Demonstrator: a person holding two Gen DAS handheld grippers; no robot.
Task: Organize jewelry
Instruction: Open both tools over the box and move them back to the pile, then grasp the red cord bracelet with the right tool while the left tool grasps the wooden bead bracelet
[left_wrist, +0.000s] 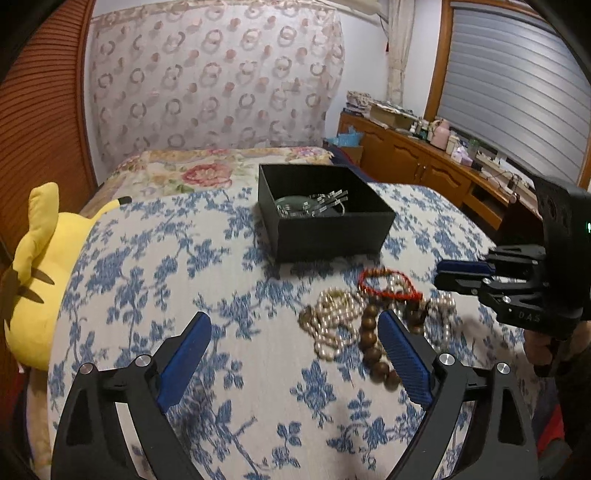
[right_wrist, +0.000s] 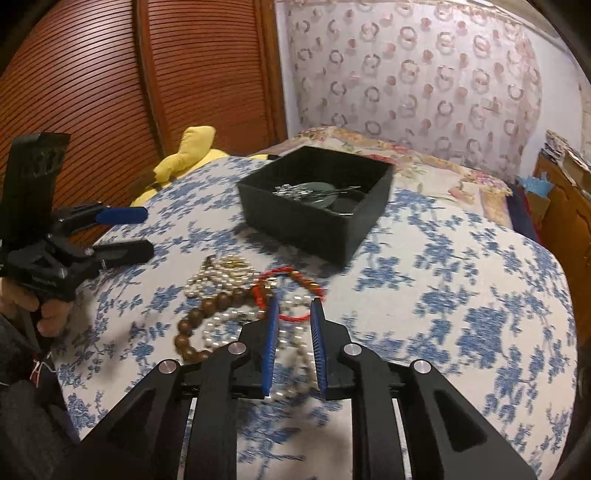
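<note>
On the bed's floral cover (left_wrist: 155, 295), a tangle of pearl strands (left_wrist: 334, 325), wooden beads (left_wrist: 373, 347) and a red bracelet (right_wrist: 291, 291) lay just before the black box (left_wrist: 325, 236). Left gripper (left_wrist: 295, 354): jaws wide apart, empty. Right gripper (right_wrist: 293, 343): jaws narrowly parted above the tangle, gripping nothing.

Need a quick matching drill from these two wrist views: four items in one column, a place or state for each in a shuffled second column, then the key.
Items
1. black box
2. red bracelet
3. yellow plush toy
4. left gripper

Places or states
A. at the bed's edge, by the wooden doors
B. jaws wide open, nothing between them
C. on the quilt, holding a green disc and silver pieces
D. in the loose heap with pearl strands and brown beads

Pairs: 1-C, 2-D, 3-A, 4-B
</note>
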